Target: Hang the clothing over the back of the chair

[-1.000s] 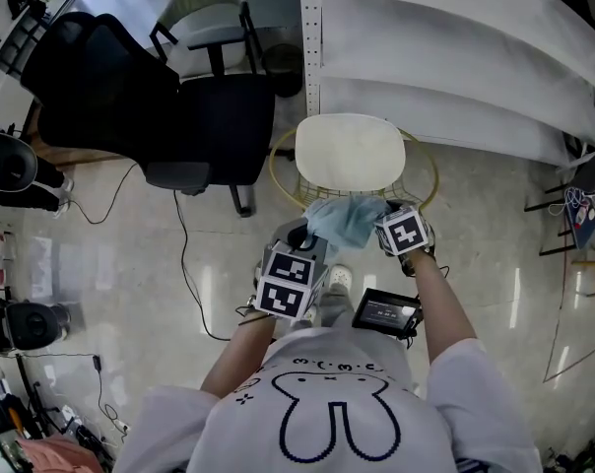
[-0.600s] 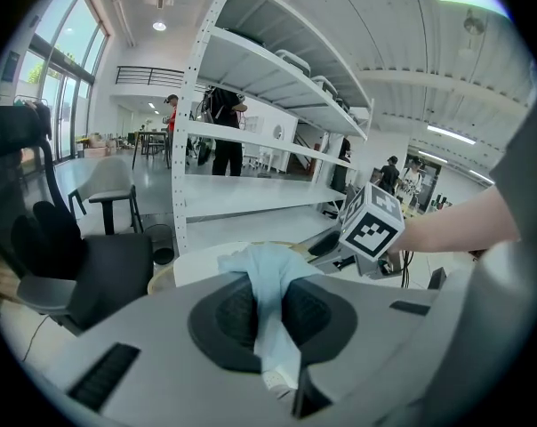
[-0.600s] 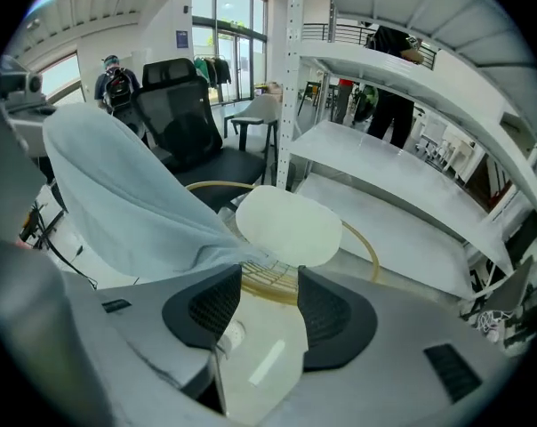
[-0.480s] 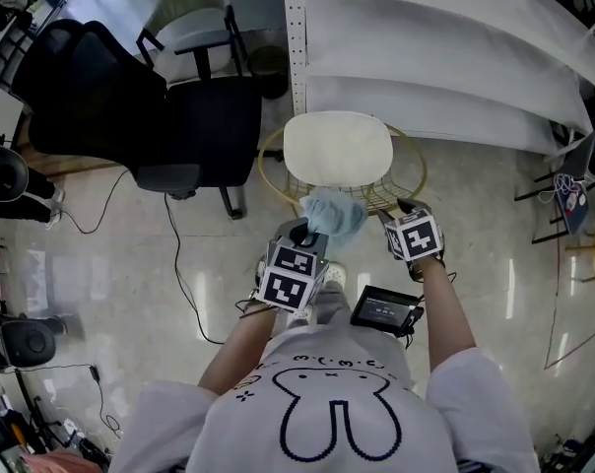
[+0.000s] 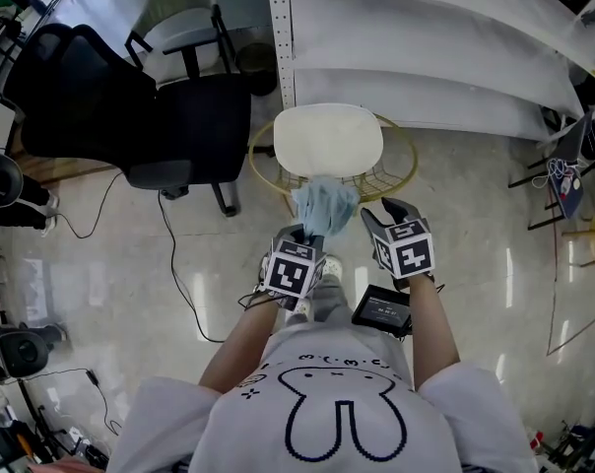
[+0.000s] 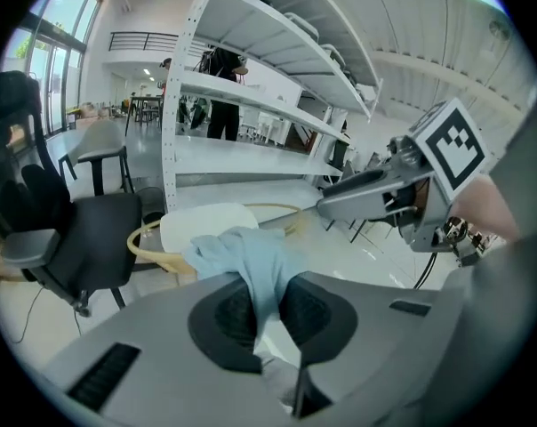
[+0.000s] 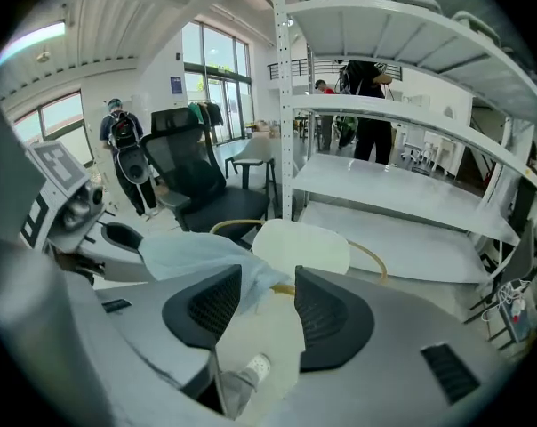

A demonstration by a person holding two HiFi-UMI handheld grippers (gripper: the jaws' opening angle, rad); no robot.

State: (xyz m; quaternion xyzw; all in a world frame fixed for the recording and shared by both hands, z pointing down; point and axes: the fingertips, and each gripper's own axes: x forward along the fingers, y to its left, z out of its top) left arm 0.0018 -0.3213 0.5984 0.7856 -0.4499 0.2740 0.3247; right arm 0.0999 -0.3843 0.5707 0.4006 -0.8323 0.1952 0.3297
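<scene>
Since 1 second ago the right tool (image 7: pixel 267 278) has let go and stands wide, so the left tool (image 6: pixel 261 302) alone pinches the pale blue cloth garment (image 5: pixel 324 205) at the gold wire chair's (image 5: pixel 381 180) near rim, not yet draped.

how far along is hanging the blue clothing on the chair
Done: the light blue clothing is off the floor and up at the chair, by its yellow back rim. In hand: the left gripper is shut on it, while the right gripper is open and grips nothing. Left: drape it over the rim and release. Whether it rests on the rim yet can't be told.
</scene>
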